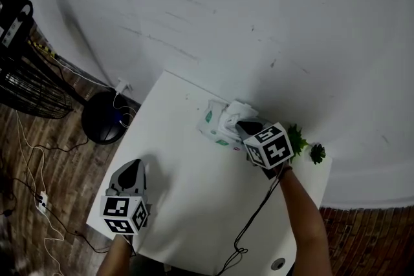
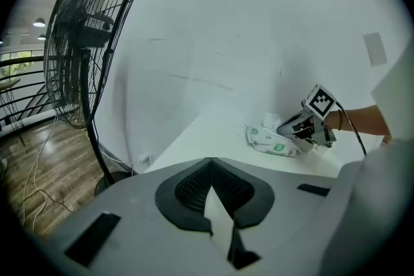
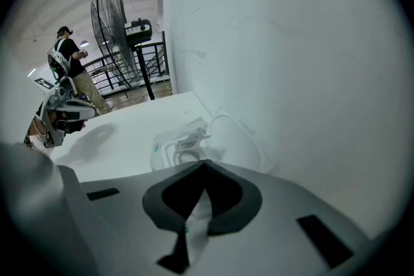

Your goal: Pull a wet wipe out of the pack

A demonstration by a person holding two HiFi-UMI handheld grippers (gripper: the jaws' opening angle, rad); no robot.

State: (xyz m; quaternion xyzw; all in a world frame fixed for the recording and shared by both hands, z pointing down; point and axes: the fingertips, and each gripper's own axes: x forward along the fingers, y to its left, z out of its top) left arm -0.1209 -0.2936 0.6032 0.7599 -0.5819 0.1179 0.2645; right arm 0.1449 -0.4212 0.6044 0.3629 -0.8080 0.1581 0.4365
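Head view: white plastic wet wipe pack with green print is lying at the far side of the white table, close to the white wall. Its white flip lid is standing open.

Right gripper is sitting over the pack's right end, tips down on it. Right gripper view: jaw tips are meeting, no gap at the front. White material with a green speck is showing in the slot behind the tips; I can't tell whether it's being pinched or just lying underneath.

Left gripper is hovering over the near-left part of the table, well apart from the pack. Left gripper view: jaws are closing tip to tip with nothing between them, only table showing through the slot.

Small green plant is sitting just beside the right gripper, by the wall. Black pedestal fan is standing on the wood floor left of the table.
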